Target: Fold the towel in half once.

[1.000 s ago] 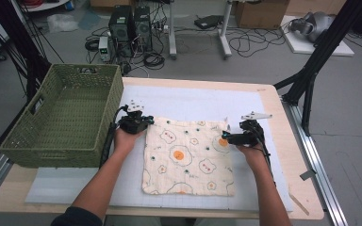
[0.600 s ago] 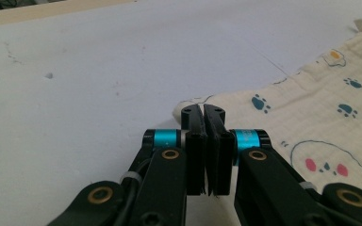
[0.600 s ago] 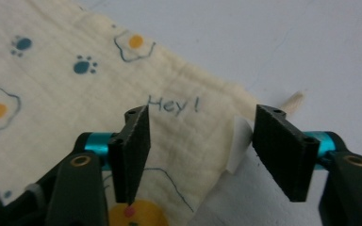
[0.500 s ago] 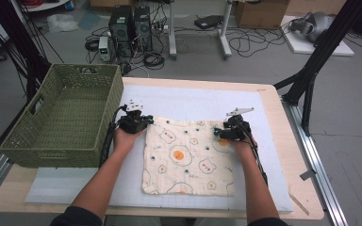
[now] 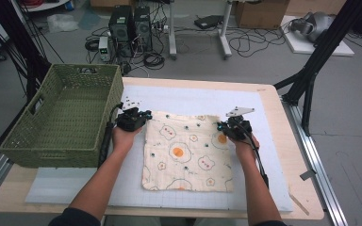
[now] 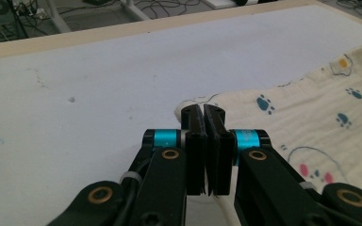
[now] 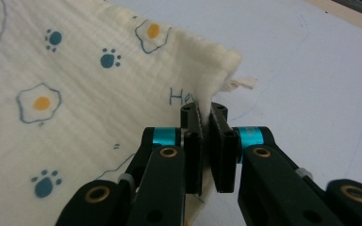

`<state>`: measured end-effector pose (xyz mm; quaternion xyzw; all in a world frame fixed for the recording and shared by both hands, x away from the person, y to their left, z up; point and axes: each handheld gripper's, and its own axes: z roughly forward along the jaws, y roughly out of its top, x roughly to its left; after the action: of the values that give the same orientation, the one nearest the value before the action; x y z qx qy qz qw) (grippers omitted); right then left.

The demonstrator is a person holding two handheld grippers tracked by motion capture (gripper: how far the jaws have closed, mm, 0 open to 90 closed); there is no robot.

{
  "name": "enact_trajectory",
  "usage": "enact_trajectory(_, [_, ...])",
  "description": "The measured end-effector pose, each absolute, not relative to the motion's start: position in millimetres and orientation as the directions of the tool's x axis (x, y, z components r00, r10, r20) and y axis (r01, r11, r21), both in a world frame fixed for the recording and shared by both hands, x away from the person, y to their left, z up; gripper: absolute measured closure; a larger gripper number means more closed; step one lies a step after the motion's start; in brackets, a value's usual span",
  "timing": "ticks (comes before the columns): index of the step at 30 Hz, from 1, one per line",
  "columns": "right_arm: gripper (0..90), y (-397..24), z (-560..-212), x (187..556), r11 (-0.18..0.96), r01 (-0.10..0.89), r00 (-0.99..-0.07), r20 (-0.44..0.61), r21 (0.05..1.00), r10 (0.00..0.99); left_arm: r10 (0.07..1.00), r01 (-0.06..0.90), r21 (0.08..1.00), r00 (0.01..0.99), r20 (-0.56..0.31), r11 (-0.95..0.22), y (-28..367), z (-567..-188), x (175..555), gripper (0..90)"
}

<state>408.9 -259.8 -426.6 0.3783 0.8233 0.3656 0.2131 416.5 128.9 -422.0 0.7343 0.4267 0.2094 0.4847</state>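
Note:
A cream cloth (image 5: 186,150) printed with fried eggs and paw marks lies flat on the white mat (image 5: 193,99). My left gripper (image 5: 142,117) is at the cloth's far left corner. In the left gripper view this gripper (image 6: 202,110) is shut, with the cloth corner (image 6: 273,108) pinched at the jaw tips. My right gripper (image 5: 222,126) is at the far right corner. Its jaws have just been closing, and in the right gripper view the gripper (image 7: 204,110) now pinches the cloth edge (image 7: 122,70), which is lifted into a small ridge.
A green woven basket (image 5: 61,117) stands on the table's left side, close beside my left hand. The wooden table edge (image 5: 275,122) runs along the right of the mat. Computers, cables and stands sit on the floor beyond the table.
My right gripper has moved a little left and farther away onto the cloth's far right corner and its jaws have shut on it. The left hand has stayed put.

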Motion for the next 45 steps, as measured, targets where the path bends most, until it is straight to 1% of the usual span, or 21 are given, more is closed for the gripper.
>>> enact_trajectory(4, [85.5, -261, -416, 400, 0.463, 0.436, -0.642, -0.094, 0.772, 0.761, 0.809, 0.404, 0.900, 0.578, -0.112, -0.164, 126, -414, 409, 86.6])
enact_trajectory(7, [85.4, -264, -407, 393, 0.474, 0.420, -0.652, -0.106, 0.774, 0.751, 0.791, 0.380, 0.907, 0.605, -0.094, -0.183, 124, -406, 401, 86.6])
enact_trajectory(13, [85.3, -267, -394, 375, 0.468, 0.400, -0.658, -0.109, 0.788, 0.745, 0.778, 0.350, 0.920, 0.622, -0.088, -0.176, 128, -397, 386, 86.6])
enact_trajectory(14, [85.3, -268, -393, 371, 0.465, 0.384, -0.657, -0.117, 0.798, 0.745, 0.776, 0.345, 0.922, 0.624, -0.087, -0.174, 129, -397, 382, 86.7])
enact_trajectory(16, [85.3, -268, -394, 363, 0.465, 0.382, -0.660, -0.117, 0.799, 0.742, 0.771, 0.338, 0.926, 0.631, -0.092, -0.166, 131, -397, 375, 86.7])
enact_trajectory(24, [85.3, -267, -403, 332, 0.459, 0.362, -0.673, -0.113, 0.811, 0.731, 0.738, 0.316, 0.927, 0.671, -0.069, -0.201, 130, -402, 344, 86.7])
enact_trajectory(31, [85.1, -270, -412, 310, 0.441, 0.360, -0.671, -0.100, 0.822, 0.735, 0.715, 0.310, 0.932, 0.693, -0.088, -0.185, 134, -406, 326, 86.7])
enact_trajectory(36, [85.1, -271, -420, 295, 0.462, 0.350, -0.687, -0.111, 0.815, 0.718, 0.694, 0.306, 0.936, 0.712, -0.104, -0.173, 135, -413, 309, 86.7])
enact_trajectory(40, [84.8, -276, -427, 282, 0.441, 0.359, -0.684, -0.090, 0.822, 0.724, 0.680, 0.308, 0.934, 0.725, -0.108, -0.179, 135, -419, 297, 86.7])
enact_trajectory(45, [84.2, -279, -430, 271, 0.449, 0.356, -0.692, -0.091, 0.819, 0.716, 0.665, 0.307, 0.932, 0.739, -0.106, -0.192, 133, -424, 287, 86.7])
